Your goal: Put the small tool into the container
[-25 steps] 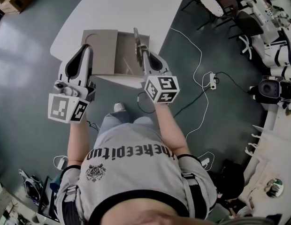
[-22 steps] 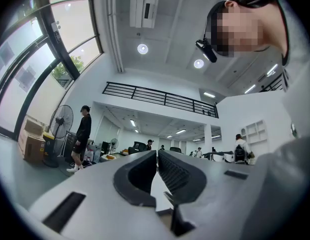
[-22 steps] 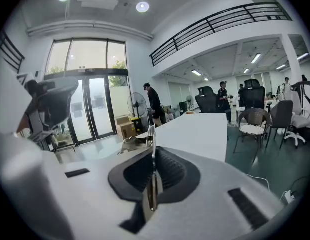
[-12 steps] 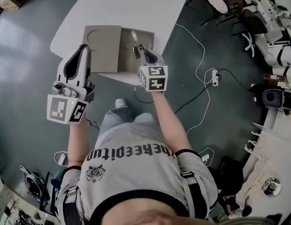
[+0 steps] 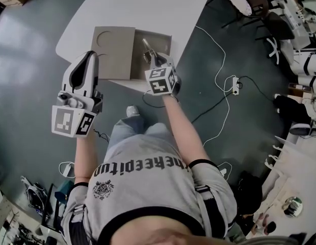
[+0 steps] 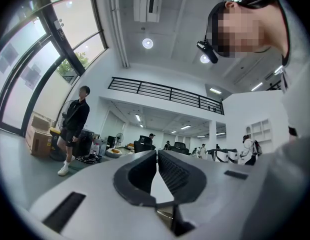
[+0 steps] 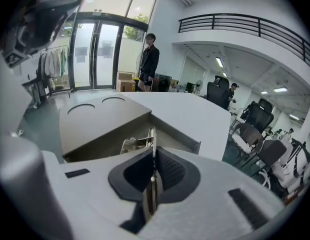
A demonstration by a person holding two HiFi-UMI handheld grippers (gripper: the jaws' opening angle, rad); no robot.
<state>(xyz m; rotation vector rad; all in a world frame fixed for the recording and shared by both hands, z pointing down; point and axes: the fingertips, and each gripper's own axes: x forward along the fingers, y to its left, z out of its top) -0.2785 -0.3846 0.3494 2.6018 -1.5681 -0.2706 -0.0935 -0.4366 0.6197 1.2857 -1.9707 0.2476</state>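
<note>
Now the right tool [image 7: 154, 160] clamps the slim silver metal implement [image 5: 146, 46] over the open grey-brown box [image 5: 166, 36], ready to drop; left tool [image 6: 157, 159] closed, empty.

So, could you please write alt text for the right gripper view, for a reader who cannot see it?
The right gripper is shut on a thin silvery metal tool, seen edge-on, its far end over the open compartment of a flat grey-brown box on a white table. A person in dark clothes and office chairs stand behind.
</note>
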